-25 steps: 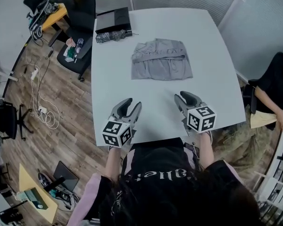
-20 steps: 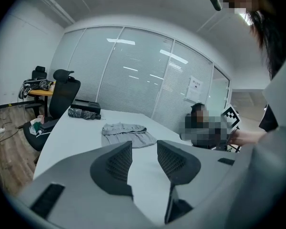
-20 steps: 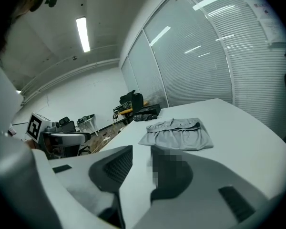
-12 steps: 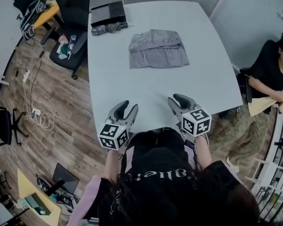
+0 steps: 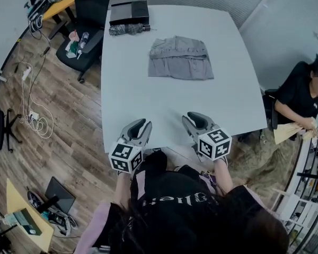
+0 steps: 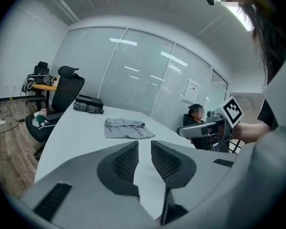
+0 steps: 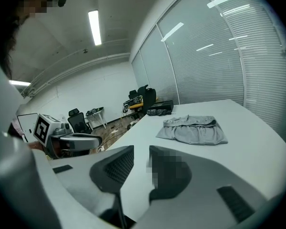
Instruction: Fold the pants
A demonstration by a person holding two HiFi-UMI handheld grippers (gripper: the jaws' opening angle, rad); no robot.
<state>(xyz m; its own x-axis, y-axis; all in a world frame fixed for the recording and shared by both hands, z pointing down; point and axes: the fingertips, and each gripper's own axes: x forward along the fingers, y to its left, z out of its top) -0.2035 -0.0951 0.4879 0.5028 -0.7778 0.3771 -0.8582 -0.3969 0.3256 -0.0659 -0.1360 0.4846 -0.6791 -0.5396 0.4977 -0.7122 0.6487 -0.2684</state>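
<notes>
The left gripper (image 5: pixel 139 125) and the right gripper (image 5: pixel 193 119) hang side by side over the near edge of the white rectangular table (image 5: pixel 164 102), close in front of the person who holds them. Both are empty. On each the jaws are closing and stand at a narrow gap, with only bare tabletop showing between the ribbed pads. I take that as hands at rest rather than a reach, since neither tool is anywhere near cloth.

The light grey pants (image 5: pixel 180 58) lie well away, toward the far end of the table. They sit in a compact, squared-off bundle with the waistband on the far side and the edges fairly even. By the look of it the folding is done, or nearly so, and the bundle has been left out in the open where it lies flat.

Beyond it, at the far corner, are a flat black box (image 5: pixel 129 12) and a dark rolled umbrella (image 5: pixel 128 29), clear of the working space. A seated person in black (image 5: pixel 302 97) is off to the right.

As for writing, each gripper's cube carries black-and-white square markers. The holder's black shirt has white lettering I cannot read whole from here. A sheet of paper on the glass wall (image 6: pixel 194 86) is too small to read.
</notes>
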